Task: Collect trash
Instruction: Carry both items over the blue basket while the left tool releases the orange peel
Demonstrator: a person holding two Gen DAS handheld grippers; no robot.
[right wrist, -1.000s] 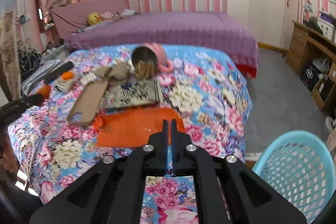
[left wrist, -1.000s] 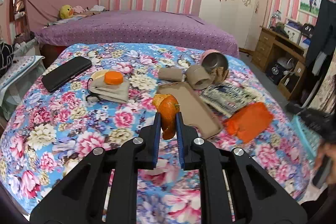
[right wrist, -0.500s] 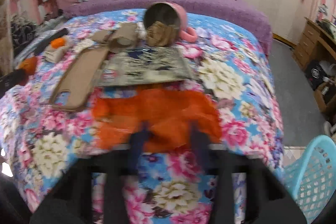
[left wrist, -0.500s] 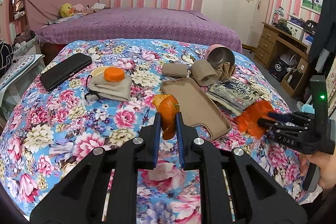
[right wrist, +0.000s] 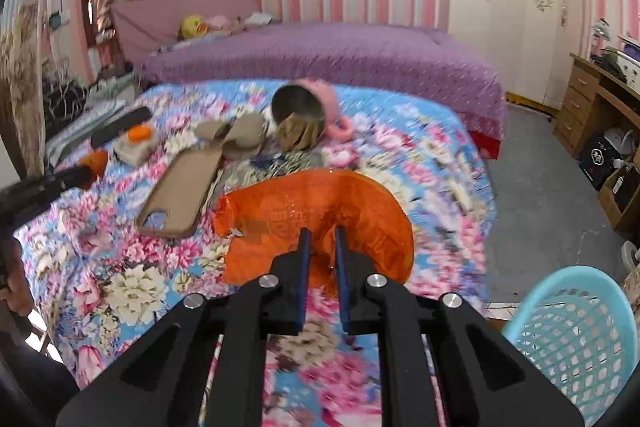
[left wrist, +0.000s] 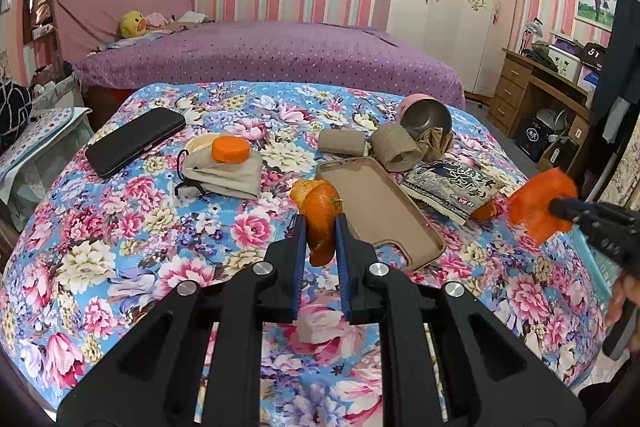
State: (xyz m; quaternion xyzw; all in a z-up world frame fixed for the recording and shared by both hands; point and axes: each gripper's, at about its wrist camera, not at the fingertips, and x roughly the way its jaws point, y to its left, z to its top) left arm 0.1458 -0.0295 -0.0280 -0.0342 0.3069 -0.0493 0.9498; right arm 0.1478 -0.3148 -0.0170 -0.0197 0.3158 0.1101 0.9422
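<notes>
My left gripper (left wrist: 321, 223) is shut on a piece of orange peel (left wrist: 320, 219) and holds it above the flowered bedspread (left wrist: 120, 247). My right gripper (right wrist: 321, 239) is shut on a crinkled orange plastic wrapper (right wrist: 320, 211), lifted off the bed; it also shows at the right of the left wrist view (left wrist: 540, 203). A light blue mesh trash basket (right wrist: 576, 323) stands on the floor at the lower right of the right wrist view. More trash lies on the bed: a printed snack packet (left wrist: 452, 187) and two cardboard rolls (left wrist: 396, 147).
On the bed are a brown phone case (left wrist: 380, 211), a black wallet (left wrist: 136, 141), a grey pouch with an orange lid (left wrist: 230, 151) and a tipped pink metal cup (left wrist: 426, 115). A purple bed lies behind. A wooden desk (right wrist: 600, 99) stands at the right.
My right gripper opened, closed on the orange wrapper and lifted it off the bed towards the right. My left gripper has stayed shut on the orange peel, nearly still.
</notes>
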